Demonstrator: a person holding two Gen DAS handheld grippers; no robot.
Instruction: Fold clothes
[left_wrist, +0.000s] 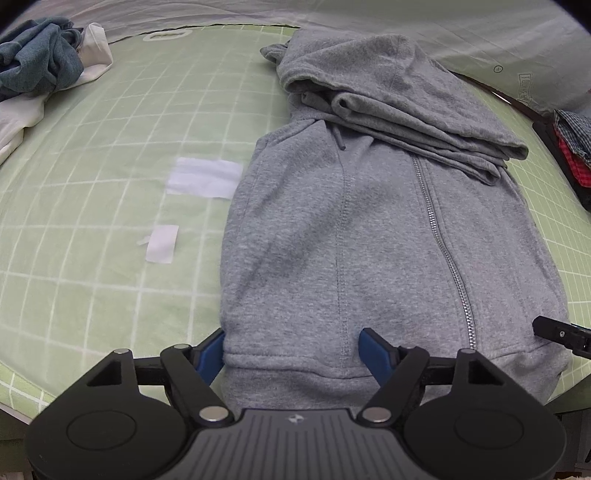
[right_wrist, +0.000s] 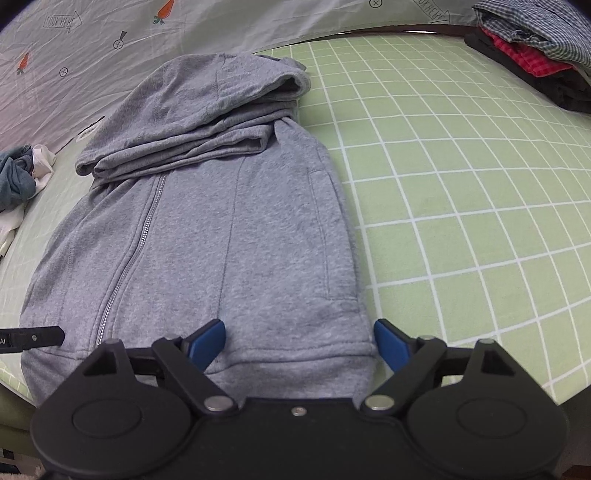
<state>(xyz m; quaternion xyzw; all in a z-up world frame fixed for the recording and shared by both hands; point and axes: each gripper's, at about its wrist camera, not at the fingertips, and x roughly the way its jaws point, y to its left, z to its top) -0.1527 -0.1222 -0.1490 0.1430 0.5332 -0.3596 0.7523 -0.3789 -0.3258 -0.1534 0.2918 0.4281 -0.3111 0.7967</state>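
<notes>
1. While the grey zip hoodie (left_wrist: 388, 240) takes up the middle of the green grid mat (left_wrist: 110, 166), bare mat lies wide to the outer side of each gripper: beyond the left gripper (left_wrist: 293, 356) out to two white tape patches (left_wrist: 203, 177), and beyond the right gripper (right_wrist: 299, 343) across open squares.
2. Ahead of both grippers, past the hoodie's far end, the mat's edge meets a pale printed sheet (right_wrist: 92, 55).
3. Far ahead and outward of the left gripper sits a heap of blue and white clothes (left_wrist: 44, 62); far ahead and outward of the right gripper sits a stack of checked and dark clothes (right_wrist: 535, 48).
4. Both grippers point steeply down at the hoodie's near hem, one at each corner, side by side.
5. Left gripper: jaws apart, straddling the hem's left corner, the outer blue finger (left_wrist: 212, 354) off the cloth's edge; not clamped.
6. Right gripper: jaws apart, straddling the hem's right corner, the outer blue finger (right_wrist: 391, 343) just beside the cloth's edge; not clamped.
7. Lying flat, the hoodie is zipped shut, front up, sleeves tucked in, with the hood folded down over the chest at the end away from the grippers.
</notes>
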